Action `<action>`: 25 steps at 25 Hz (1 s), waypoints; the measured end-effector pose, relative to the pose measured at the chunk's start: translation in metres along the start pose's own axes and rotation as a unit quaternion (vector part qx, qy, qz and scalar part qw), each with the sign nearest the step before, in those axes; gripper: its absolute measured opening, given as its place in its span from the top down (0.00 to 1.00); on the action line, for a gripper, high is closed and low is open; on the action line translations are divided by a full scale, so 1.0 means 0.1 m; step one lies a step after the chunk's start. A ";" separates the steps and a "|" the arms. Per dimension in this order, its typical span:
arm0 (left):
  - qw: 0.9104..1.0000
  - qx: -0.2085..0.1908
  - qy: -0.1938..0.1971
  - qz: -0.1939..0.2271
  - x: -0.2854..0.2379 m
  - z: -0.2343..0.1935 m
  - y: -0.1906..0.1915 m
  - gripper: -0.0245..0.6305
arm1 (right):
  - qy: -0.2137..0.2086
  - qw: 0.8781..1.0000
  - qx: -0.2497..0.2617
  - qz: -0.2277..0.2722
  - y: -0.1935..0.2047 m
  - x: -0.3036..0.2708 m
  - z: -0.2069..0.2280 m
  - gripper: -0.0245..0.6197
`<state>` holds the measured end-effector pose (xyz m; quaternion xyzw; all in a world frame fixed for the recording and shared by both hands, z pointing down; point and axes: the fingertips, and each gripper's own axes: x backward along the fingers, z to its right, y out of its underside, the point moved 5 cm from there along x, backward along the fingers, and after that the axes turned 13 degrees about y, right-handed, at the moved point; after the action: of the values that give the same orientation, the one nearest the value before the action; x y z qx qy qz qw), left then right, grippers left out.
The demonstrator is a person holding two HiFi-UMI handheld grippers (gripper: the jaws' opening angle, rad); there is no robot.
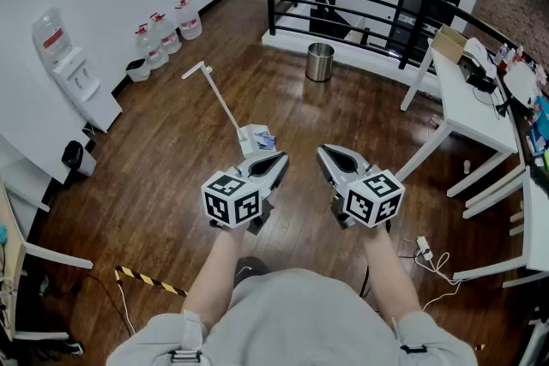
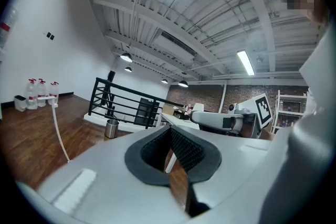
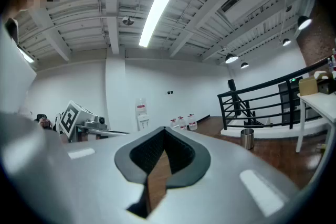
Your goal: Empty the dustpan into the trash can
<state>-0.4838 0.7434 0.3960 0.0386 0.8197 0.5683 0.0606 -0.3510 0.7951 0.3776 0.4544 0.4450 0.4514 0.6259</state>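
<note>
Head view: shiny cylindrical trash can [image 1: 320, 62]; white long-handled dustpan [image 1: 251, 135]; plank floor [image 1: 171, 171].

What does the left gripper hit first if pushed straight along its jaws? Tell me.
Nothing close. The left gripper points nearly level, passing above the dustpan and right of the trash can. Its line seems to end near the white table's leg, or the floor before it; depth is unclear.
</note>
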 end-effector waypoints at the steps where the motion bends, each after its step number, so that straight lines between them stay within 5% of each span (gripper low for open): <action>1: 1.000 0.000 -0.004 0.002 0.03 -0.08 -0.02 0.96 | -0.001 1.000 0.002 0.000 -0.01 -0.06 -0.01 0.96; 13: 0.999 0.025 -0.036 0.007 0.23 -1.29 -0.16 0.96 | -0.012 0.999 0.007 -0.032 0.05 -1.19 -0.01 0.96; 25: 1.000 0.015 -0.013 -0.005 0.17 -2.93 -0.71 0.96 | 0.025 0.999 0.014 -0.039 -0.24 -2.87 0.20 0.96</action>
<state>-0.5424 0.4494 0.4299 0.0431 0.8273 0.5552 0.0735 -0.3844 0.5092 0.3997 0.4338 0.4840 0.4314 0.6258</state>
